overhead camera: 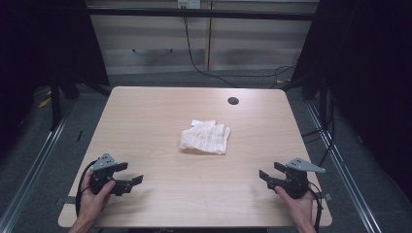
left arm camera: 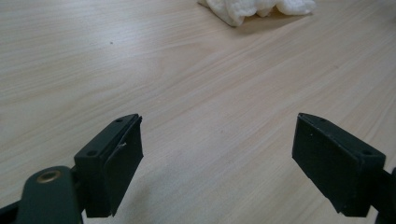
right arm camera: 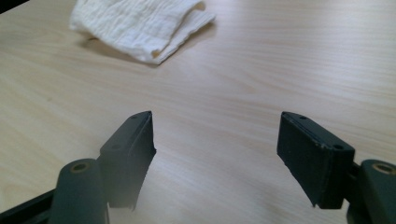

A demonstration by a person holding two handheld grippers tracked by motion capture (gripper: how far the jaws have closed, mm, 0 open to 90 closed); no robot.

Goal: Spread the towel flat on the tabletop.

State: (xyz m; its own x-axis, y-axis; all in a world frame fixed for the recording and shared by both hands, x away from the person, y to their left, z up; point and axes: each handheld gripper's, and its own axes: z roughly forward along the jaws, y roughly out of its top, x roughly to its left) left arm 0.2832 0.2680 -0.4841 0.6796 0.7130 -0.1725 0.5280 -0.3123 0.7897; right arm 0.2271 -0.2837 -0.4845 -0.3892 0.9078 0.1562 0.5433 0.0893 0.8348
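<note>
A crumpled white cloth (overhead camera: 205,137) lies folded near the middle of the light wooden table (overhead camera: 145,116). My left gripper (overhead camera: 132,173) rests low at the front left, held by a hand, open with nothing between its jaws. At the front right my right gripper (overhead camera: 268,171) is also open and empty, pointing inward. In the left gripper view the cloth (left arm camera: 254,8) lies far ahead at the top, beyond the open left gripper (left arm camera: 217,140). From the right gripper view the cloth (right arm camera: 140,25) sits ahead at the upper left of the open right gripper (right arm camera: 215,135).
A round cable hole (overhead camera: 233,101) is set in the table near its far edge. Beyond the table stands a cabinet (overhead camera: 194,43) with a black cable hanging down. Metal rails (overhead camera: 340,160) run along the floor on both sides.
</note>
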